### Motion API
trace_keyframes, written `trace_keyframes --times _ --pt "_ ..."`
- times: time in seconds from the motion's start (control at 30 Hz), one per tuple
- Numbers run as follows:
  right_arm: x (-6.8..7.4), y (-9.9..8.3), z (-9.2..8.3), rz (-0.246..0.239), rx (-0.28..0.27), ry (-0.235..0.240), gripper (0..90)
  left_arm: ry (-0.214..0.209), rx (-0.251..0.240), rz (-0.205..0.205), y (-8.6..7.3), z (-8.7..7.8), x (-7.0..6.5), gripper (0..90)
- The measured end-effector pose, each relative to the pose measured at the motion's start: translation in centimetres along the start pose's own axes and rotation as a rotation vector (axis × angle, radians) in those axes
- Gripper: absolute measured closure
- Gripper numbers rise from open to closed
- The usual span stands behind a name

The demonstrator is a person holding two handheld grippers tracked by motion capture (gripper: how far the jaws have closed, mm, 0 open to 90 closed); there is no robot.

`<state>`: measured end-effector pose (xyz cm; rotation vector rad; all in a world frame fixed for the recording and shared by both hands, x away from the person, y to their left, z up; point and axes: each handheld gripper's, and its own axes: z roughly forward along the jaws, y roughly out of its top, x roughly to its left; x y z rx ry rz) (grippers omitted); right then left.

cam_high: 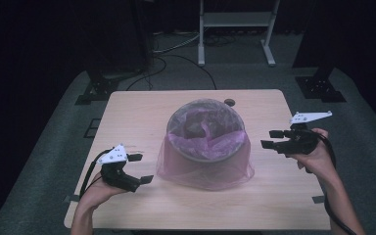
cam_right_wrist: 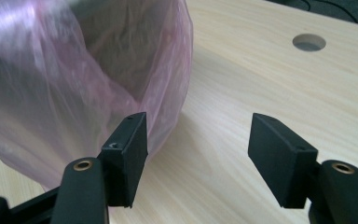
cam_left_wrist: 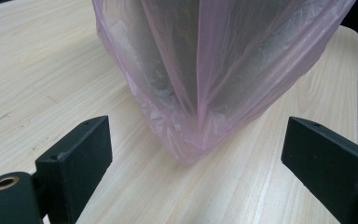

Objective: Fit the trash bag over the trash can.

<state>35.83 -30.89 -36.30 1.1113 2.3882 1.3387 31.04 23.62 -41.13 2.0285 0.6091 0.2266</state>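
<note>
The big wooden table [cam_high: 127, 117] is holding a round bin [cam_high: 206, 128] in its middle, and a pink bag [cam_high: 203, 169] is hanging over the bin. I am holding my left gripper [cam_high: 139, 168] near the bag's left side, jaws wide apart. My right gripper [cam_high: 270, 138] is sitting by the right side, jaws apart, holding nothing.

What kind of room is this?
Probably a lab or recording studio: a lone wooden table on grey carpet, dark drapes around, cables across the floor and a white metal stand behind.
</note>
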Motion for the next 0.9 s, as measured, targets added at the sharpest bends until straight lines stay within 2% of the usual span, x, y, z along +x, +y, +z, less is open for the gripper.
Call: trace_keyframes --times 0.33,0.77,0.9 --pt "0.4 -4.0 0.6 0.027 -0.011 -0.005 36.1 0.01 0.002 -0.016 -0.6 -0.3 0.0 7.3" --pt "1.0 -7.9 0.2 0.079 -0.032 -0.011 35.3 0.01 -0.007 -0.026 -1.0 -0.9 -0.1 7.3" --pt "1.3 -9.0 0.1 0.088 -0.034 -0.038 34.6 0.01 -0.006 -0.025 -1.0 -0.9 -0.1 7.3"
